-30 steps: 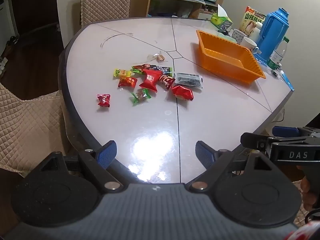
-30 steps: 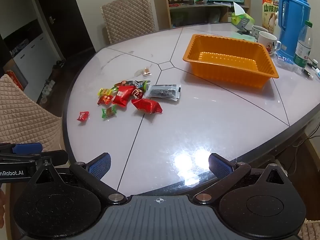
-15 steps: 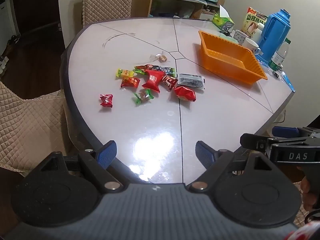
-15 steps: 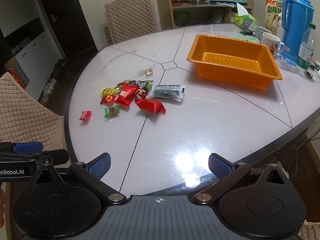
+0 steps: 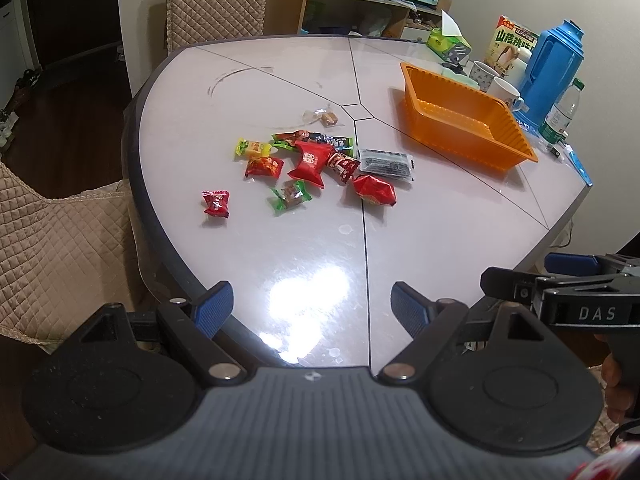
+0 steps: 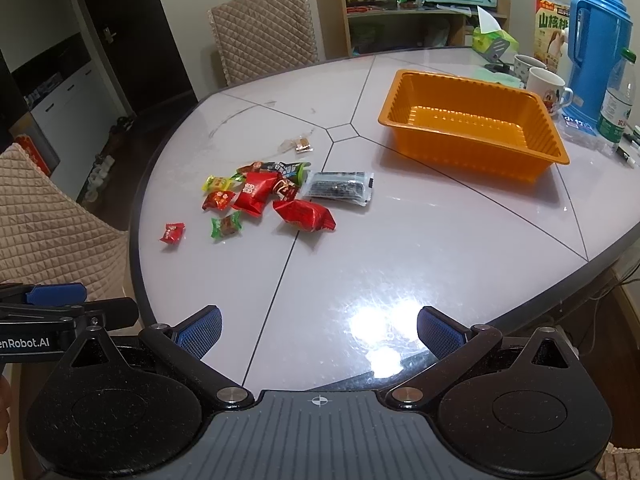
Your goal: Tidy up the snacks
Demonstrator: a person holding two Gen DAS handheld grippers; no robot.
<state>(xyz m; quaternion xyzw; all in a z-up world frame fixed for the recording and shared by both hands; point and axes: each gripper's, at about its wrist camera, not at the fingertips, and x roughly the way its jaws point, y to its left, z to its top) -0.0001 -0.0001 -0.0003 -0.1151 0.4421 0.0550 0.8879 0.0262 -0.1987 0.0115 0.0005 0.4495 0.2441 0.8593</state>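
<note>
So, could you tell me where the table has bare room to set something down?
Free: the near table between the grippers and the snack pile, and the far-left stretch behind it. The orange tray is empty. Crowded: the far right, with mugs, blue thermos and bottle.

Eleven snacks (image 5: 310, 162), one orange tray (image 5: 516, 136), two mugs (image 5: 505, 92).

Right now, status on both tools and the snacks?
Left tool open, empty. Right tool open, empty, both short of the table edge. Snacks loose on table; orange tray empty. Nothing in the way.
</note>
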